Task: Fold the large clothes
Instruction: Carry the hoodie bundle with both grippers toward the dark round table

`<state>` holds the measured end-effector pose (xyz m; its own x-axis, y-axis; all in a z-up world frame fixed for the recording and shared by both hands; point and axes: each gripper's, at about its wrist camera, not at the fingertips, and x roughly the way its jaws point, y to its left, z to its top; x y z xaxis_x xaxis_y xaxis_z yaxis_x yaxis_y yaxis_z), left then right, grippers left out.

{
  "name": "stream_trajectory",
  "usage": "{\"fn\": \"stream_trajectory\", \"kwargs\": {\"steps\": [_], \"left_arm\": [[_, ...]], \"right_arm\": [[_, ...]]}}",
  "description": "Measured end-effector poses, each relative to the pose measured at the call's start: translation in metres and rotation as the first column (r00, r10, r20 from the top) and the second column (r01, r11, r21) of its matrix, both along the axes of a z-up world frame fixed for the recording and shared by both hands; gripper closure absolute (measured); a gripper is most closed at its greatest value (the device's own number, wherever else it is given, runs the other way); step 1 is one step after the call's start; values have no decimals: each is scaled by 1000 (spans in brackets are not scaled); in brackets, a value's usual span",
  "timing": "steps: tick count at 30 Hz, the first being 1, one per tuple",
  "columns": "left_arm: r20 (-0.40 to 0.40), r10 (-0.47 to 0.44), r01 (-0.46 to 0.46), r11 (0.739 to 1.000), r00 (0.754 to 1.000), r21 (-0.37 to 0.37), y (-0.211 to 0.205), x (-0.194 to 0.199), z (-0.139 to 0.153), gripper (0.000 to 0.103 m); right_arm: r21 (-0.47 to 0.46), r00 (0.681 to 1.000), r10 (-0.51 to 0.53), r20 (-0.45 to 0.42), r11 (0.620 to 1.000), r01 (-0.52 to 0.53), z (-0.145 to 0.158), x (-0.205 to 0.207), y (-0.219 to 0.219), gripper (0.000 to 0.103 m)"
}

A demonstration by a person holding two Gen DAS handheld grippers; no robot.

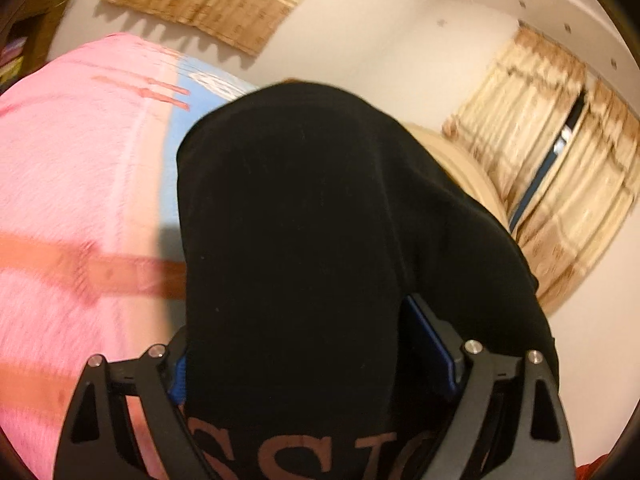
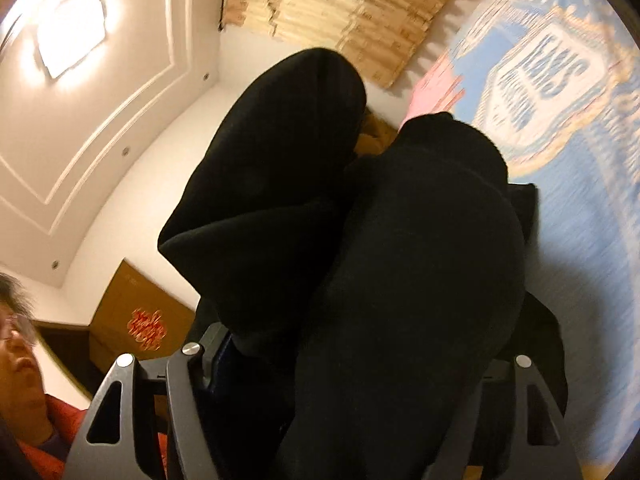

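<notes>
Your left claw [image 1: 320, 364] pinches a bunched black garment [image 1: 304, 208] above the pink blanket [image 1: 72, 184]. Your right claw [image 2: 352, 360] pinches the same garment's folds over the blue blanket [image 2: 580, 208].

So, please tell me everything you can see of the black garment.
The black garment is thick, soft, matte cloth, maybe fleece. Reddish-brown printed letters show near its lower edge in the left wrist view. It is bunched and lifted above the pink and blue blanket, running between the jaws of the left gripper. In the right wrist view it forms two rounded folds between the jaws of the right gripper.
</notes>
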<state>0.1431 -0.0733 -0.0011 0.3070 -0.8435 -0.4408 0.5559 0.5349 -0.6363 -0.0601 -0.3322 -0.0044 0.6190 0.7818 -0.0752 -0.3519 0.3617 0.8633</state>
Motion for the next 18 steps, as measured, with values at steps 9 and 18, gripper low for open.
{"fn": "stream_trajectory", "kwargs": {"steps": [9, 18], "left_arm": [[41, 252, -251, 967, 967, -31, 137, -31, 21, 13], [148, 590, -602, 796, 794, 56, 300, 0, 41, 14]], "right_arm": [[47, 946, 307, 103, 949, -313, 27, 33, 147, 32], [147, 806, 567, 171, 794, -589, 19, 149, 349, 32]]}}
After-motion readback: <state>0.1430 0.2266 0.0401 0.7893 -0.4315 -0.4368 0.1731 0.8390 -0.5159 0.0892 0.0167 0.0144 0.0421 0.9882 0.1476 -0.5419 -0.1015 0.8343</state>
